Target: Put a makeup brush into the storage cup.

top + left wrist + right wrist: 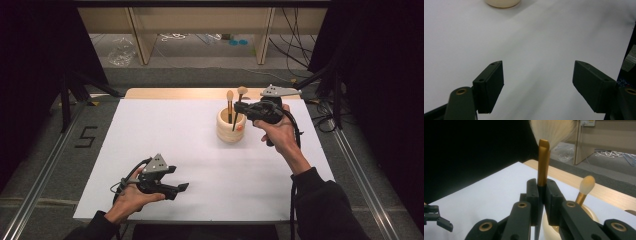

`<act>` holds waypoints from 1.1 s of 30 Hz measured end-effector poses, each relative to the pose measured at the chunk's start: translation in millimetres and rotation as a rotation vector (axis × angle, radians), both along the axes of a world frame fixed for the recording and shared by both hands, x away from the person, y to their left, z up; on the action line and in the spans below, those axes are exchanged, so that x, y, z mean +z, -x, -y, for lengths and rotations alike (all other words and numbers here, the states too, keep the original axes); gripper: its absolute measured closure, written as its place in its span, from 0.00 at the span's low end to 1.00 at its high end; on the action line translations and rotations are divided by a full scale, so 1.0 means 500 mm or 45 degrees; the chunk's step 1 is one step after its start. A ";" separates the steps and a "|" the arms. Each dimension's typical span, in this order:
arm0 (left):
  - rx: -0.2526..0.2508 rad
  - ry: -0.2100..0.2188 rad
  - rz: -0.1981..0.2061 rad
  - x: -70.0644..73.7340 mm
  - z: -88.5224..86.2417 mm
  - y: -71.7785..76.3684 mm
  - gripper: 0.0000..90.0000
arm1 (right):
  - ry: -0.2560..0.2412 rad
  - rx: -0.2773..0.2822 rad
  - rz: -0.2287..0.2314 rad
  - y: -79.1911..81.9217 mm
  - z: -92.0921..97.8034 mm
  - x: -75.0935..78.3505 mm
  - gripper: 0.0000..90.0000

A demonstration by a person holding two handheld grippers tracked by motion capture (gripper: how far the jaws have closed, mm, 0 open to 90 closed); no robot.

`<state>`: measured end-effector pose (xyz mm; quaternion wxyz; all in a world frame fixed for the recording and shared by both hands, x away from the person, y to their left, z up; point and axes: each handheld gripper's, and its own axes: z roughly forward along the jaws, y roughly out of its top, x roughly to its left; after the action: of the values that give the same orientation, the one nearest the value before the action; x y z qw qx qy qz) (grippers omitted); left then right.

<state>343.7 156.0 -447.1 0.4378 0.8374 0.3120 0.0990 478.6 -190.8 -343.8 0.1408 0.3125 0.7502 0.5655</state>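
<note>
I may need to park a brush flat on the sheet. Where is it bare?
Bare: the white sheet left of the cup, and the stretch between cup and left gripper. Crowded: at the cup, where the right gripper clamps a brush beside another brush.

Free room around the cream holder [231,127]: bare white table surface [165,135] on its left and near sides, open to a passing gripper. Obstacles: two brushes [230,102] standing up out of the holder; the right gripper [242,107], closed on one, just beside its right rim
</note>
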 end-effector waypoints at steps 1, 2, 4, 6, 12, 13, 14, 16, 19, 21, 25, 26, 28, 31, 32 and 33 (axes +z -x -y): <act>-0.001 0.003 0.006 -0.001 0.000 0.000 0.28 | 0.006 -0.007 -0.003 -0.002 0.002 0.003 0.92; 0.000 0.001 0.003 -0.001 0.000 0.000 0.28 | -0.011 -0.011 -0.003 -0.004 0.002 0.004 0.92; 0.000 0.003 0.002 0.000 0.000 0.000 0.28 | -0.009 -0.024 0.019 -0.011 0.004 0.005 0.92; 0.008 0.009 0.010 -0.002 0.001 0.000 0.28 | 0.000 -0.035 0.032 -0.016 0.005 0.006 0.92; 0.000 -0.020 0.005 -0.002 -0.002 -0.001 0.28 | 0.013 -0.068 0.025 -0.035 0.007 0.004 0.92; -0.003 -0.021 0.008 -0.003 -0.002 -0.002 0.28 | 0.014 -0.069 0.026 -0.037 0.007 0.003 0.92; -0.008 -0.018 0.006 -0.004 -0.002 -0.003 0.28 | 0.018 -0.073 0.031 -0.041 0.007 0.002 0.92; 0.007 0.004 0.001 -0.006 0.001 -0.002 0.28 | 0.032 -0.082 0.041 -0.046 0.007 0.002 0.92; 0.008 0.008 0.002 -0.006 0.001 -0.002 0.28 | 0.025 -0.091 0.032 -0.053 0.005 0.001 0.92; 0.011 0.003 0.007 -0.005 0.000 -0.001 0.28 | 0.038 -0.096 0.034 -0.058 0.003 -0.001 0.92; 0.008 0.004 0.005 -0.004 -0.001 -0.001 0.28 | 0.042 -0.109 0.030 -0.068 0.000 -0.005 0.92; 0.008 0.004 0.006 -0.004 -0.001 -0.002 0.28 | 0.047 -0.116 0.048 -0.072 0.000 -0.006 0.92; 0.007 0.002 0.005 -0.004 -0.001 -0.002 0.28 | 0.049 -0.119 0.033 -0.075 -0.001 -0.008 0.92; 0.011 -0.002 0.015 -0.003 -0.001 -0.002 0.27 | 0.052 -0.119 0.036 -0.083 -0.005 -0.014 0.92; 0.012 0.004 0.013 -0.004 -0.001 -0.001 0.27 | 0.053 -0.126 0.042 -0.087 -0.006 -0.018 0.92; 0.011 0.005 0.012 -0.004 0.000 -0.001 0.27 | 0.060 -0.130 0.013 -0.086 -0.007 -0.018 0.92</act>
<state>344.3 156.2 -448.9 0.4406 0.8346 0.3138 0.1040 521.7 -187.3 -353.0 0.1807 0.3441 0.7457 0.5412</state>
